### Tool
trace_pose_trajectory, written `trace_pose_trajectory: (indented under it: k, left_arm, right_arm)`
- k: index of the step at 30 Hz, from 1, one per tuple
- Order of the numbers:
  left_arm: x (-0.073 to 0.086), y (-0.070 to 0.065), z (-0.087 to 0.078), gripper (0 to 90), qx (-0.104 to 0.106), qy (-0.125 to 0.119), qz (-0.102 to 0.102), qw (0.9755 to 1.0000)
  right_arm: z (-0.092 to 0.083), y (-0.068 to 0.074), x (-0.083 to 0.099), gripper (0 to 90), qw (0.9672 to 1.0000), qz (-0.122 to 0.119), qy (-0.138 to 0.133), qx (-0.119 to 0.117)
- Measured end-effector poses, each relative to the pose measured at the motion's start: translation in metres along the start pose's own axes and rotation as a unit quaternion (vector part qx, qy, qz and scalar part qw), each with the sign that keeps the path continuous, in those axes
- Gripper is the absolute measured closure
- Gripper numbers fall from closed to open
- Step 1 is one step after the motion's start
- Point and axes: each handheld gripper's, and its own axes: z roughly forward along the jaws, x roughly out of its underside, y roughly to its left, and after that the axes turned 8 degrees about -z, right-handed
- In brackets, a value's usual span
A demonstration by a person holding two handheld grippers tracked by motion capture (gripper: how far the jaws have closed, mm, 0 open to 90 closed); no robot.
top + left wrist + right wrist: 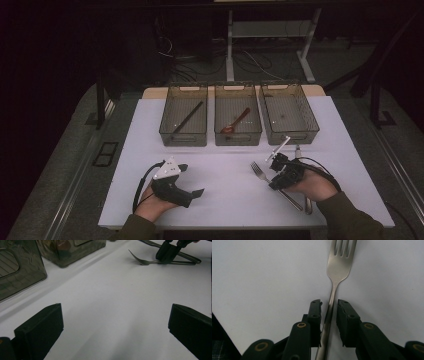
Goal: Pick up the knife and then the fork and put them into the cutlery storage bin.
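Steel fork (259, 171) lies on the white table (220, 200) ahead of our right gripper (278, 172); our left gripper (186, 180) rests well apart. Left gripper view: our jaws stand wide apart over bare table. Right gripper view: jaws straddle the fork's (338, 270) handle, narrow gaps, not clamped.

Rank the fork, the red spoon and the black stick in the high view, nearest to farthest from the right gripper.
1. Fork, between the right gripper's jaws.
2. Red spoon, in the middle bin.
3. Black stick, in the left bin.
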Motion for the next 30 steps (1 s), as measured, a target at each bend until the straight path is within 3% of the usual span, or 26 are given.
trace_pose_trajectory:
  k: [4,17,26,30]
  left_arm:
    - [0.0,0.0002,-0.0002,0.0,0.0,0.0,0.001,1.0]
    - [0.0003,-0.0006,0.001,0.0,0.003,0.001,0.002,1.0]
    - [0.0003,-0.0007,0.0011,0.0,0.004,0.002,0.002,1.0]
    - [0.0003,-0.0007,0.0011,0.0,0.005,0.002,0.002,1.0]
  right_arm:
    - [0.0031,0.0012,-0.0034,75.6,0.9996,-0.018,0.014,0.013]
    - [0.0041,0.0064,-0.0079,83.8,0.9984,-0.023,0.033,0.039]
    - [0.0033,0.0056,-0.0073,84.2,0.9986,-0.025,0.03,0.034]
    - [0.0017,0.0042,-0.0065,84.2,0.9994,-0.024,0.016,0.02]
